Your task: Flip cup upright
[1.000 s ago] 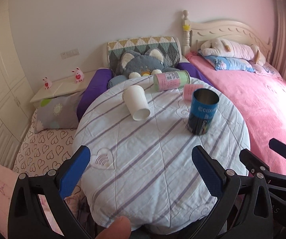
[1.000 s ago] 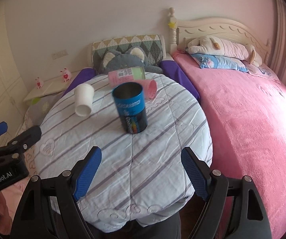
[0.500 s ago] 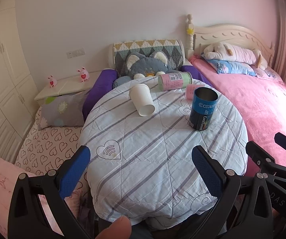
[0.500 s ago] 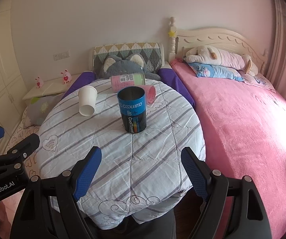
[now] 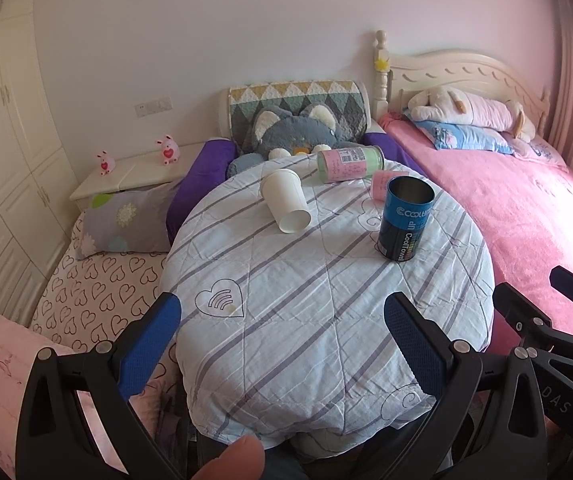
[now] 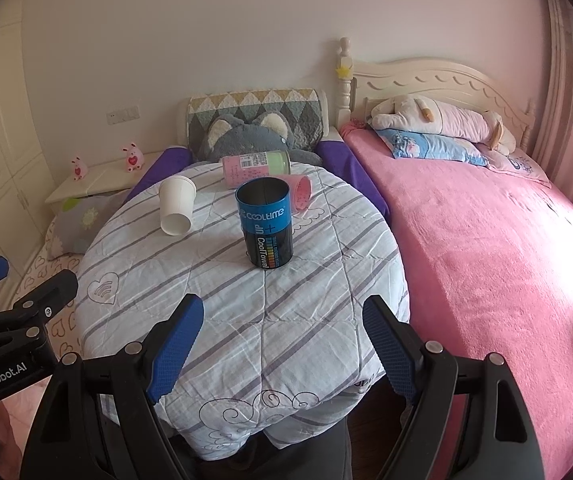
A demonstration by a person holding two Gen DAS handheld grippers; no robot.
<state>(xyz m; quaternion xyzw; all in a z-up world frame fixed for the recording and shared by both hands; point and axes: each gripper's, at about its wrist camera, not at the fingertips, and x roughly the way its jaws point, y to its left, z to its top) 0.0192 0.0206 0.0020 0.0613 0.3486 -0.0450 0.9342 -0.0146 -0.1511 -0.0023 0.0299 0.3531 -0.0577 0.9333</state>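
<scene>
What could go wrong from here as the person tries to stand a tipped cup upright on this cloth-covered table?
1. The white paper cup lies on its side on the quilted cloth; a nudge from a claw could roll it away.
2. The upright blue tin stands close in front of the small pink cup, so reaching past may topple it.
3. The soft, wrinkled cloth may let a righted cup tip again.

Round table [image 5: 286, 344] [image 6: 318, 320] draped in a striped quilt. On it: a white paper cup [image 5: 286, 202] [image 6: 176, 206] on its side, an upright blue can [image 5: 406, 224] [image 6: 266, 224], a toppled pink-green canister [image 5: 350, 164] [image 6: 256, 168], and a pink cup [image 5: 380, 185] [image 6: 300, 194] lying sideways.
</scene>
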